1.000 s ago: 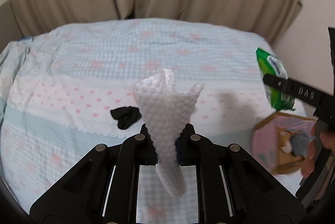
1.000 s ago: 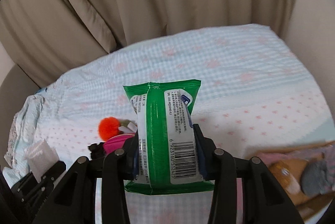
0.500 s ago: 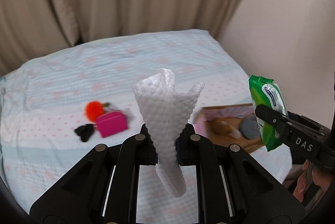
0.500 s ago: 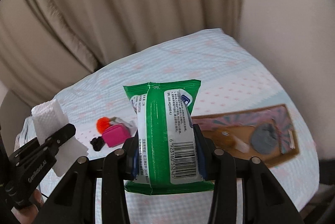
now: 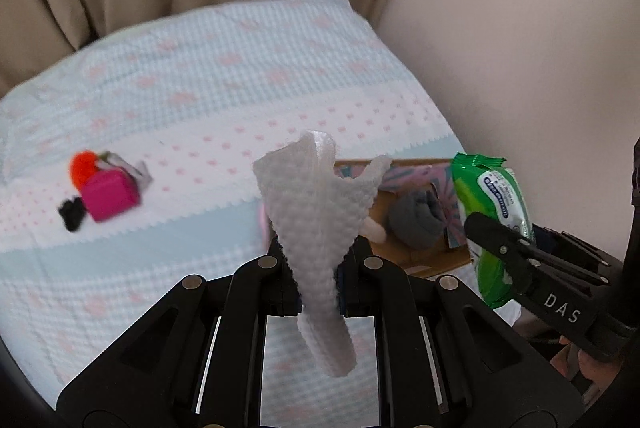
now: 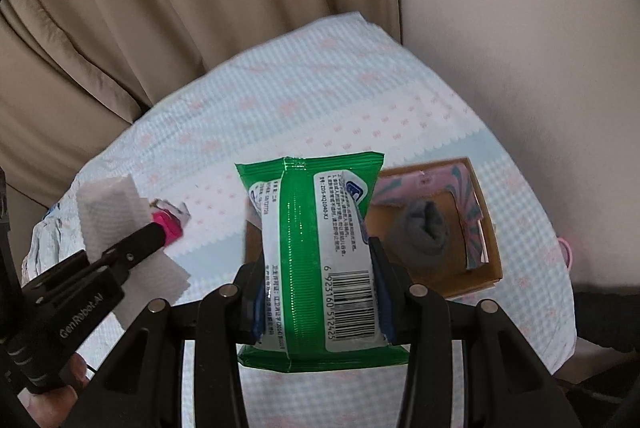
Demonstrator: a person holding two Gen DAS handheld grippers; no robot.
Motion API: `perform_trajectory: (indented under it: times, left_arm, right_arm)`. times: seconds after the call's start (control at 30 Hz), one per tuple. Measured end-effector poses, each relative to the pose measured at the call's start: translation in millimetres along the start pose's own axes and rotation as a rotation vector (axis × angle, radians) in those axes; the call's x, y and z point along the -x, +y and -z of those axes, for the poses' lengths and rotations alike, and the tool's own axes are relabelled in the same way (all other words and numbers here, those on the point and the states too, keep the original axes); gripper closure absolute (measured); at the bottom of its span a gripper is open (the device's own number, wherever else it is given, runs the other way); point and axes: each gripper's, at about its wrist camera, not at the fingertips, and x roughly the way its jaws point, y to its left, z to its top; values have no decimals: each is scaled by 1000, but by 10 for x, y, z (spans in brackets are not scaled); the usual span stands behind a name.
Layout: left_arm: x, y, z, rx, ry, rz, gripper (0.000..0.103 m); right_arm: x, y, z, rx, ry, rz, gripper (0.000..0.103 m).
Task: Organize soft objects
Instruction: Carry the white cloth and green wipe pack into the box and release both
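Wipes (image 6: 316, 256) in a green packet stand upright, pinched across the middle by the right tongs (image 6: 316, 292), just above the near left part of the cardboard box (image 6: 486, 228) at the right edge of the bed (image 5: 200, 68), likely ready to drop in beside the grey sock (image 6: 424, 228). The left tongs (image 5: 316, 260) pinch a white cloth (image 5: 316, 228) by its waist, held off to the left, probably waiting its turn. A pink pouch (image 5: 110, 196) lies far left.

"DAS" on right gripper (image 5: 516, 252); "GenRobot.AI" on left gripper (image 6: 120, 252); barcode "6 923160 512425" on green pack (image 6: 316, 252), lower centre.
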Motion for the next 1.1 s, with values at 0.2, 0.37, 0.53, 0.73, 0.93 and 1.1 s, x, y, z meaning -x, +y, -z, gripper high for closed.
perform_trajectory:
  times: [0.2,0.37,0.53,0.73,0.93,1.1]
  left_arm:
    - [-614,-225,47,6,81,-33,93]
    - [-1171,-298,117,10,177,-71,93]
    - [-1598,-280,247,12,303,-87,93]
    - [-1748,-348,281,-16,345,-82,86]
    - [-1662,-337,261,-54,328,-111,1]
    - [-1577,-284,254,-29,323,-113,1]
  right_arm:
    - [-480,-431,-80,-27,91,-42,64]
    - [-975,-655,-168,-46,182,-99,64]
    - [-1364,-740,-208,-58,268,-136,64]
    - [-1556,-806,-206,-90,319,-150,63]
    - [-1532,-842,-315,-77,258,-162,0]
    - [-1528,-904,-323,-81,266,-164,0]
